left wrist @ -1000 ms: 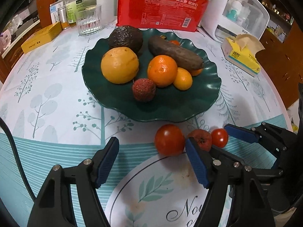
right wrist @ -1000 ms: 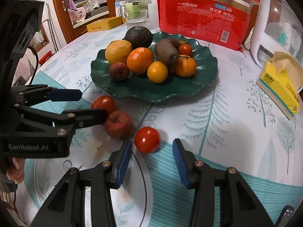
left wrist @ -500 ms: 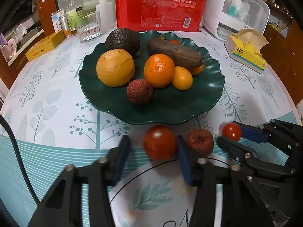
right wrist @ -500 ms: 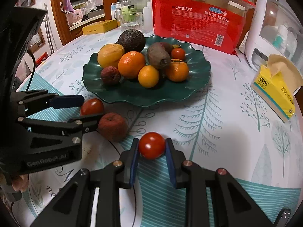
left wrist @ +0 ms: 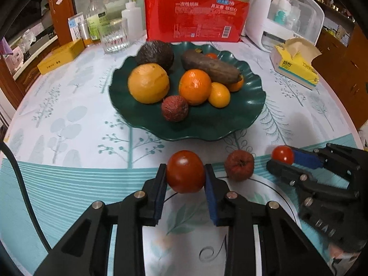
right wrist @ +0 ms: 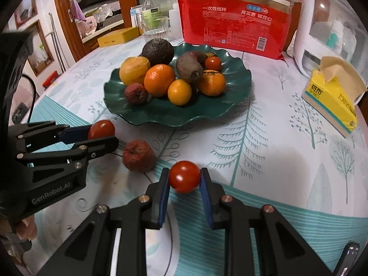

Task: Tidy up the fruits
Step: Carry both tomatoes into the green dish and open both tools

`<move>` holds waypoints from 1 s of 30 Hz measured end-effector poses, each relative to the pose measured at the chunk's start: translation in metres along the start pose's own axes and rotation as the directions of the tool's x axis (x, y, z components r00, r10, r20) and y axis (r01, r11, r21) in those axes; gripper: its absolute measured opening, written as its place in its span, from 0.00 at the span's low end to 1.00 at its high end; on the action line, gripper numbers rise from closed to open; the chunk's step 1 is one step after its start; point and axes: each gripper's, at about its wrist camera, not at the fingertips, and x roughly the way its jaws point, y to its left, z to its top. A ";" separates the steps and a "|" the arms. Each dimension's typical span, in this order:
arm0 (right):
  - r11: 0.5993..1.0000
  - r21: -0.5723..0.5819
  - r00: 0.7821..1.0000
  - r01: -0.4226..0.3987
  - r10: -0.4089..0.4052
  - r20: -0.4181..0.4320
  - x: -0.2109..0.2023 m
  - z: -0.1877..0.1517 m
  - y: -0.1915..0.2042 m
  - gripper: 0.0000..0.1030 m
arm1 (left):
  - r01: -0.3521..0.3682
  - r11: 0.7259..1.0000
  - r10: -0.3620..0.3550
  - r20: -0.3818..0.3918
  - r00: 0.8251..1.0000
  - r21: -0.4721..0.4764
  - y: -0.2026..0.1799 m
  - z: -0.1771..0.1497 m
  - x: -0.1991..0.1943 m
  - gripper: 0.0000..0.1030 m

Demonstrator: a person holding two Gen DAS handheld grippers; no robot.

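Blue pads of my left gripper press both sides of the large tomato; jaws narrowed onto it, tomato at the tabletop just in front of the green plate. My right gripper likewise pinches the small cherry tomato between its blue pads, jaws drawn in tight on the fruit. Between the two grippers, untouched, sits a wrinkled red-brown fruit on the tablecloth, near both tomatoes but apart from each. Cannot tell from either view whether the held tomatoes rest on the cloth or are slightly clear of it. Beyond, the scalloped green plate carries a yellow-orange citrus, a dark avocado, an orange, a small yellow-orange kumquat-like fruit, a dark red wrinkled fruit, a long brown sweet potato, and, in the right wrist view, a second cherry tomato and a further orange behind. At the far edge of the table: a red pack of paper cups, a ribbed glass, a yellow tissue box, a white appliance, a yellow flat box. Fingers of the person's left hand show at the lower left of the right wrist view, under the left gripper's body.
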 end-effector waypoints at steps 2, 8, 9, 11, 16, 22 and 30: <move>1.000 0.010 1.000 -0.011 0.011 0.003 -0.011 0.002 -0.002 0.25 | -0.004 1.000 0.004 0.006 1.000 0.012 0.004 0.000 -0.014 0.28; 1.000 0.002 0.999 -0.003 0.003 0.035 -0.060 0.023 -0.002 0.25 | -0.005 1.000 0.004 0.036 0.999 0.027 0.021 0.019 -0.068 0.28; 1.000 -0.001 0.999 0.001 -0.001 0.041 -0.068 0.029 -0.001 0.25 | -0.012 0.999 0.011 0.047 0.999 0.030 0.024 0.025 -0.079 0.28; 1.000 -0.008 0.998 0.012 -0.011 0.058 -0.087 0.044 0.001 0.25 | -0.030 0.999 0.027 0.068 0.997 0.040 0.027 0.038 -0.097 0.28; 0.999 -0.026 0.991 0.035 -0.031 0.131 -0.136 0.088 0.005 0.25 | -0.147 0.985 0.132 0.149 0.980 0.093 0.025 0.082 -0.144 0.29; 0.998 -0.017 0.977 0.064 -0.060 0.205 -0.183 0.154 0.002 0.25 | -0.194 0.976 0.173 0.189 0.967 0.096 0.027 0.140 -0.174 0.29; 0.999 0.037 0.992 0.013 -0.018 0.128 -0.150 0.209 -0.018 0.25 | -0.076 0.996 0.075 0.014 0.997 0.050 0.029 0.184 -0.104 0.29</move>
